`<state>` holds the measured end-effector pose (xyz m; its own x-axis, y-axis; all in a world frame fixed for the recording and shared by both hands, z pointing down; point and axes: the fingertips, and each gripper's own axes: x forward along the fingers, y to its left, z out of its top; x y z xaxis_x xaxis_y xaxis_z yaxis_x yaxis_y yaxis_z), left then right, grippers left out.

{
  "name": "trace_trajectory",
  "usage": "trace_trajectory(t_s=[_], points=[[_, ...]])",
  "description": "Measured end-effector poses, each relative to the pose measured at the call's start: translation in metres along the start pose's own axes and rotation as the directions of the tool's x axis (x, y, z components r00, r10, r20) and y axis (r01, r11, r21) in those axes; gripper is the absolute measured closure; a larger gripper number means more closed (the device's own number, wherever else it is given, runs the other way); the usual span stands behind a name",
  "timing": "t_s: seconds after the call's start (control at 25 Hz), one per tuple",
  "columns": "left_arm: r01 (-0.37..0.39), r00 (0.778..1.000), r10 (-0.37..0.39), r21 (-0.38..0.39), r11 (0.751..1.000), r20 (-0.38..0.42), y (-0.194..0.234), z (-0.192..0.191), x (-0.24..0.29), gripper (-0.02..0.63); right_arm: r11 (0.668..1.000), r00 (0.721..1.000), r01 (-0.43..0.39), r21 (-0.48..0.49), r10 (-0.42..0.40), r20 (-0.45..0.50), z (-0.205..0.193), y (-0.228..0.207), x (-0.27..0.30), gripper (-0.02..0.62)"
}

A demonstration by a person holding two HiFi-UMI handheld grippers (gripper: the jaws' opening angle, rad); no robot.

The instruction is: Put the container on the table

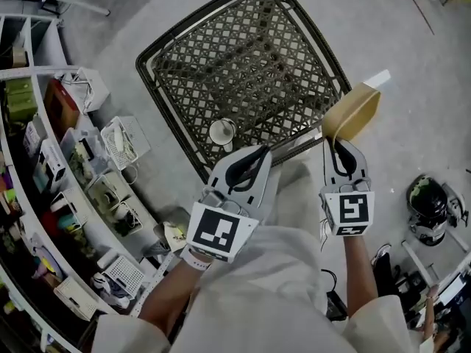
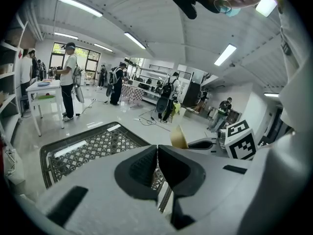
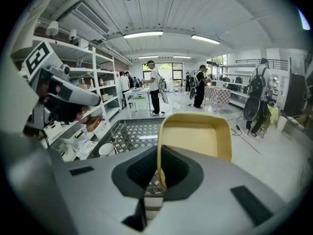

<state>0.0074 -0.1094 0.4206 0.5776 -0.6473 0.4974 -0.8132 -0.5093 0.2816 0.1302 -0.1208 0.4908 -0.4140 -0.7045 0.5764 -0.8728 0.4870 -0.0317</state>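
Container (image 1: 353, 113), a tan-yellow shallow tray, was held in the air by the right gripper (image 1: 337, 145), its jaws clamped on one side wall of the tray's rim. In the right gripper view the container (image 3: 198, 133) stood on edge with its open side facing the camera, the thin wall pinched between the right gripper's (image 3: 159, 173) dark pads. In the head view it sat at the right corner of the table (image 1: 250, 65), overlapping the rim there; it was not lying flat on the top. The table was a black metal lattice square, seen from above, with grey floor (image 1: 412, 57) all round. A white cup (image 1: 221, 132) stood on the lattice near the near edge, just ahead of the left gripper (image 1: 250, 164). The left gripper's (image 2: 157, 160) jaws were pressed together with nothing between them, and it hovered over the near edge of the table (image 2: 93, 148). Both grippers were side by side, well apart from each other, with a marker cube on each. Shelves (image 1: 44, 160) full of boxes and small items ran along the left. The cup (image 3: 106, 149) and the table (image 3: 129, 133) also showed left of the container in the right gripper view. Several people (image 2: 68, 80) stood in the background of the room.
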Motion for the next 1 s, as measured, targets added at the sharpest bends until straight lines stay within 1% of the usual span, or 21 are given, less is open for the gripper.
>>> trace_trajectory(t_s=[0.28,0.64,0.8,1.0], points=[[0.023,0.999,-0.023,-0.008,1.000,-0.049,-0.002,-0.023,0.020,0.575,1.000,0.997,0.003,-0.014,-0.004,-0.075,-0.037,-0.007,0.033,0.566],[0.045,0.994,-0.048,-0.041,0.998,-0.095,-0.008,-0.049,0.040,0.575,0.999,0.982,0.029,-0.031,-0.034,-0.184,-0.084,-0.020,0.069,0.566],[0.051,0.993,-0.055,-0.045,0.998,-0.104,-0.010,-0.055,0.050,0.575,0.998,0.972,0.036,-0.046,-0.046,-0.228,-0.104,-0.028,0.082,0.566],[0.049,0.994,-0.053,-0.044,0.998,-0.097,-0.012,-0.051,0.055,0.575,0.998,0.955,0.025,-0.059,-0.041,-0.293,-0.125,-0.035,0.093,0.566]])
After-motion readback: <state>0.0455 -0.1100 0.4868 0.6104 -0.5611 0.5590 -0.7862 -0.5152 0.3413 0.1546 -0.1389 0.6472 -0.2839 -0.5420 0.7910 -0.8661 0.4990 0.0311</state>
